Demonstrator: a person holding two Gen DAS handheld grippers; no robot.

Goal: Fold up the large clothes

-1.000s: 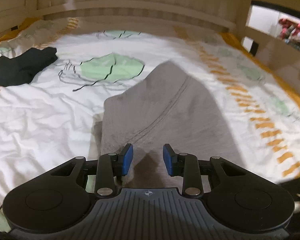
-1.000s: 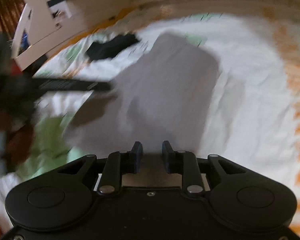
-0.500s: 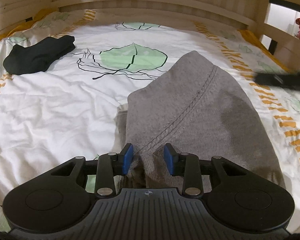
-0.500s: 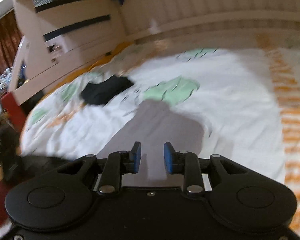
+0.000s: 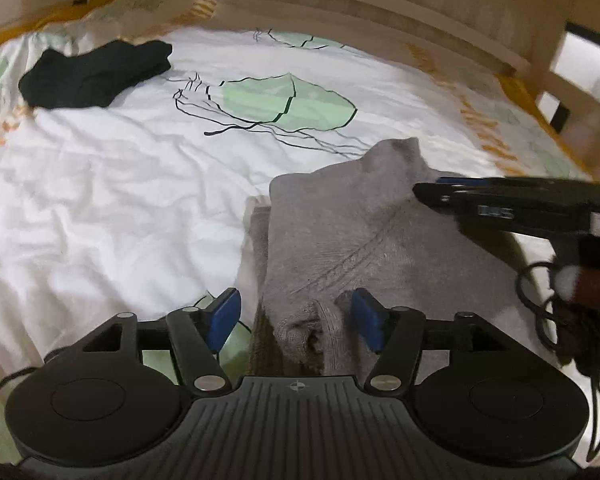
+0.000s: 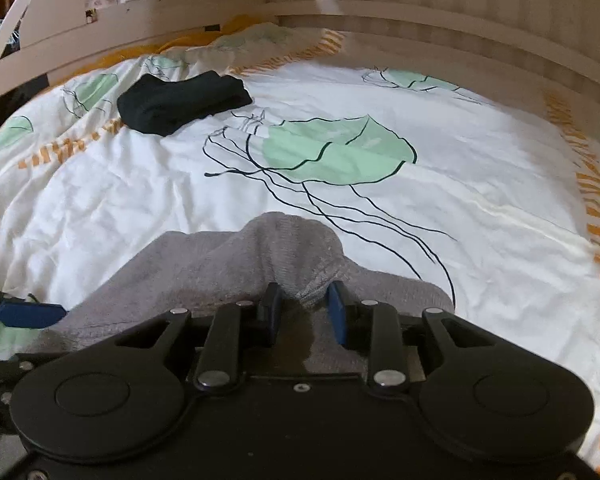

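One big bed [image 6: 500, 240] took up basically the whole view, covered in a white duvet with green jellyfish prints and orange dashes down the sides, wooden rails all around. Out in the middle of that sheet, toward the near edge, sat the grey knit garment [image 5: 360, 232], which looked like a sweater or sweatpants, hard to say which. It was already doubled over at least once, with a layered edge showing on its left side in the left wrist view and a stitched seam running diagonally across the top. So I'd call it partway folded, not finished: the near end was bunched up and one far corner stuck up in a peak, nothing like a tidy rectangle yet.

Further back on the left lay a black garment [image 6: 184, 102], well apart from the grey one and looking like a compact folded bundle, so probably that one was done.

Left gripper [image 5: 296, 320] had just been opening; its blue pads stood wide with the crumpled grey hem between them, not pinched as far as I could see, so it looked like a release. Right gripper [image 6: 304, 308] had also been easing open a bit, but a hump of grey knit sat right between its pads and seemed to touch both, so I'd guess it had a loose hold on that fold. Left to do: another fold and some flattening, I reckon.
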